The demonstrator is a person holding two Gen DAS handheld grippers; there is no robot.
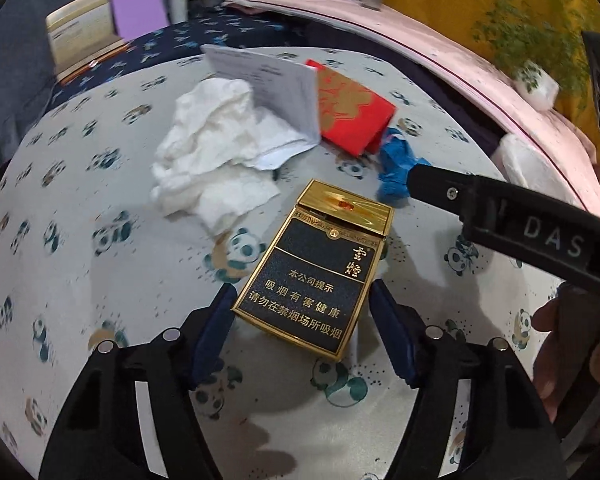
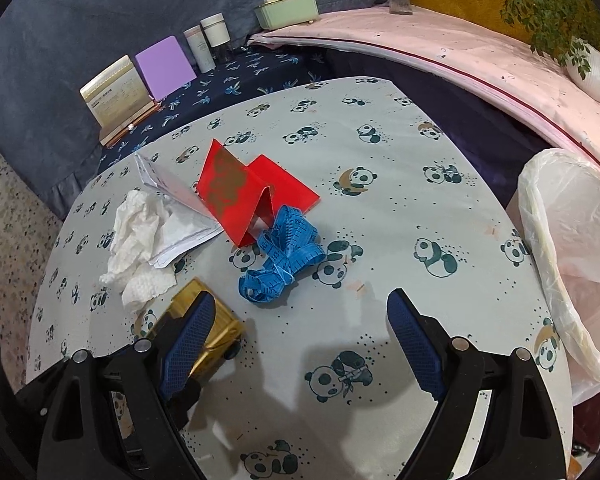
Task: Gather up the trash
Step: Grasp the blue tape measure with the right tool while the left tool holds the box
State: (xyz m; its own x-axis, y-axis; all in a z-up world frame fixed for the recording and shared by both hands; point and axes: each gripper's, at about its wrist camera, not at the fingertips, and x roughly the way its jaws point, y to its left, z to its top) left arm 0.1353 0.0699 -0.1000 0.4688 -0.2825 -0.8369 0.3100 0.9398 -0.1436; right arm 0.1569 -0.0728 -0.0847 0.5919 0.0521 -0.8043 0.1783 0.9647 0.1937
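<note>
Left gripper point(image 1: 304, 304) fingers straddle the cigarette pack point(image 1: 316, 272) ungripped; a skewed pinch could slip. Right gripper point(image 2: 300, 312), wide and empty, faces blue tape point(image 2: 284, 256) at 12 o'clock.

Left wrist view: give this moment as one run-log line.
left gripper: open, straddling cigarette pack | right gripper: open, empty | tissue: on table | bin: table's edge

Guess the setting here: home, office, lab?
Probably a home living space: a table with a panda-print cloth, a potted plant on a pink-covered ledge, and a small bin with a plastic liner beside the table.
</note>
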